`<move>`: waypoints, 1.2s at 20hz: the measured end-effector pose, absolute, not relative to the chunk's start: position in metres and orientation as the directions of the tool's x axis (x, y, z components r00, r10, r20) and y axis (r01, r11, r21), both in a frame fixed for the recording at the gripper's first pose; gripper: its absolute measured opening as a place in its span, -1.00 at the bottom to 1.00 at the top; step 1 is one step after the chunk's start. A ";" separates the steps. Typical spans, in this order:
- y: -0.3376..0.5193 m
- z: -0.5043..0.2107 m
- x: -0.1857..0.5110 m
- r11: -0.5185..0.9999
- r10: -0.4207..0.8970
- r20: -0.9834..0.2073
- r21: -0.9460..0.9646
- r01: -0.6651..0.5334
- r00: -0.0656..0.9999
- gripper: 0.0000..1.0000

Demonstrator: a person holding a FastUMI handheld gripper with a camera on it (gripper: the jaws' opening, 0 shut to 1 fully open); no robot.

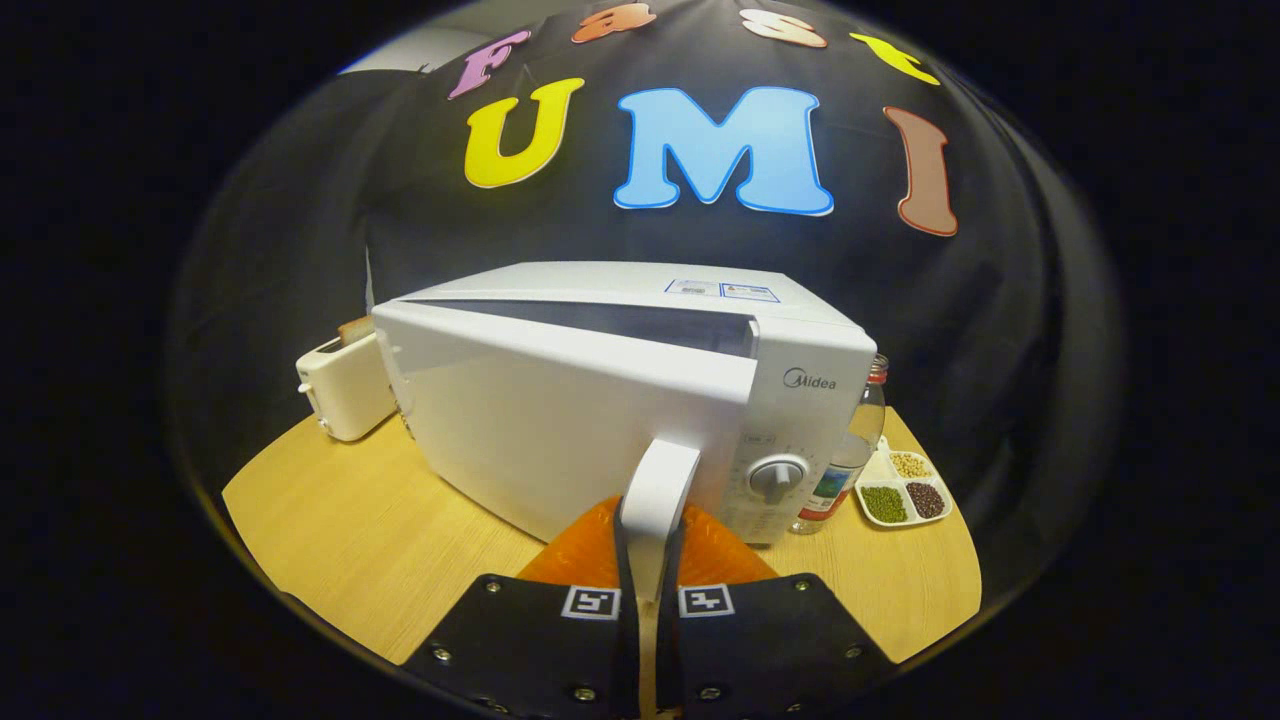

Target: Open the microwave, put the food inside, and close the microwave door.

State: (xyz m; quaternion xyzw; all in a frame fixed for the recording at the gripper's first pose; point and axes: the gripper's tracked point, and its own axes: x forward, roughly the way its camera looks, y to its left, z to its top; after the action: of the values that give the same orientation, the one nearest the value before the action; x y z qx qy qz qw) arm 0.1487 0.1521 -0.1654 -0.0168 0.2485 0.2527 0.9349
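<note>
Microwave [560, 400] sits square in the middle of the wooden table [340, 530], white, and its door [540, 440] is swung partway out, a dark slit of the cavity showing along the top edge behind it. Door handle [655, 490] juts toward the gripper [650, 580], and the two fingers are pinched tight on it, one pressing each side, with the handle running down between them. Just to the right of the handle, on the microwave's control panel, the round dial [776, 478] is in plain sight. Left of the microwave, close against its side, stands a cream toaster [345, 395] with a slice of bread [354, 329] poking out of the slot. Right of the microwave, a clear bottle [850, 450] stands near its front corner, and just beyond that lies a small divided dish [905, 492] holding green, dark and pale beans in separate compartments.
</note>
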 end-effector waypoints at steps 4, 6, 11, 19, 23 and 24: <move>0.161 -0.162 0.105 0.857 0.485 -0.499 0.107 -0.504 0.718 -0.86; 0.167 -0.161 0.088 0.855 0.486 -0.509 0.111 -0.506 0.711 -0.86; 0.181 -0.156 0.052 0.866 0.467 -0.530 0.114 -0.486 0.708 -0.87; 0.213 -0.149 0.000 0.877 0.457 -0.529 0.132 -0.463 0.715 -0.87; 0.232 -0.146 -0.021 0.886 0.447 -0.516 0.145 -0.441 0.730 -0.85; 0.237 -0.145 -0.029 0.887 0.447 -0.513 0.147 -0.437 0.733 -0.86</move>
State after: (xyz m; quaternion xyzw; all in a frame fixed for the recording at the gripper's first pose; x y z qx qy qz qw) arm -0.0294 0.2375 -0.1448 0.0083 0.2775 0.2374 0.9309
